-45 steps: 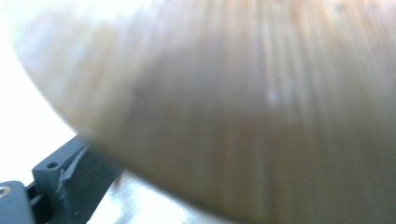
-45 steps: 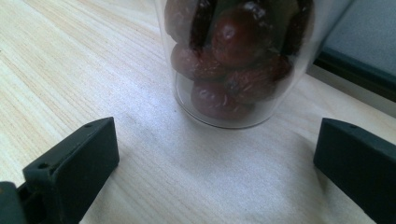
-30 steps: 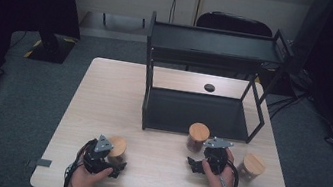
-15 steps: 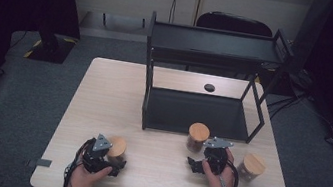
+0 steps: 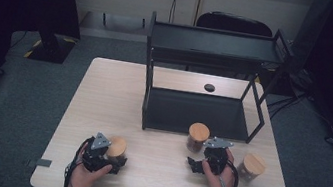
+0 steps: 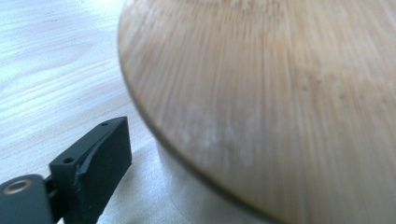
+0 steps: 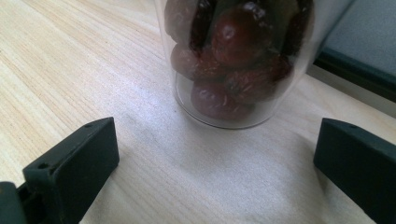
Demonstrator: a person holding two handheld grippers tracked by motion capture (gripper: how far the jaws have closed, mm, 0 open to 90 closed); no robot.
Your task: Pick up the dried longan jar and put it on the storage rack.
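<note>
Directly ahead of the right tool (image 7: pixel 217 154), released, stands an upright fruit jar (image 7: pixel 236 60); the left tool (image 5: pixel 106 157) has been closing around its lidded jar (image 6: pixel 275 102), contact unclear.

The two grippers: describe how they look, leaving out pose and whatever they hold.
The left gripper and the right gripper are black handheld units, each topped by a grey three-cornered plate. Dark cables trail from both toward the table's near edge. Up close, the fingers are matte black blocks with small screw holes; a brass-coloured fitting sits at the base of the left one. No sleeves show.
</note>
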